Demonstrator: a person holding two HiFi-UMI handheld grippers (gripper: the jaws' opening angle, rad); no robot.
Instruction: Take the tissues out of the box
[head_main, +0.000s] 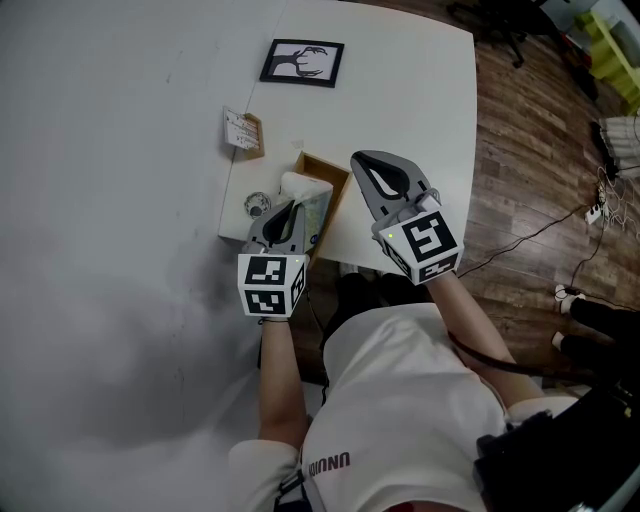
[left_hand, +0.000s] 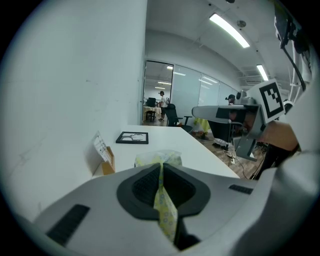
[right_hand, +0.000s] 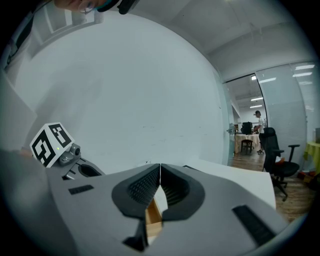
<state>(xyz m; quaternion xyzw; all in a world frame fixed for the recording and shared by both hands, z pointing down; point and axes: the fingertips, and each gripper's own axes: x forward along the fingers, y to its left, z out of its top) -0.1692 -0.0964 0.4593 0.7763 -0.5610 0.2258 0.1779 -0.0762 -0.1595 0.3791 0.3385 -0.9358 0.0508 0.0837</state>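
Toward near left corner of bench (head_main: 400, 90): wooden box (head_main: 335, 172), tissue (head_main: 303, 186) standing out of top. Left tongs (left_hand: 161, 164) clamped fully shut on patterned fold of that tissue. Right tongs (right_hand: 160, 167) closed tip to tip, holding nothing, hovering just right of box. Advised handling: draw straight up and slowly, keep pinch firm; probably best to steady box with right tongs, to avoid lifting it along.

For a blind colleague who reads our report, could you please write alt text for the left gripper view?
The left gripper has its fingers shut on a yellow patterned tissue. Behind it lies a white table with a framed picture and a small card stand.
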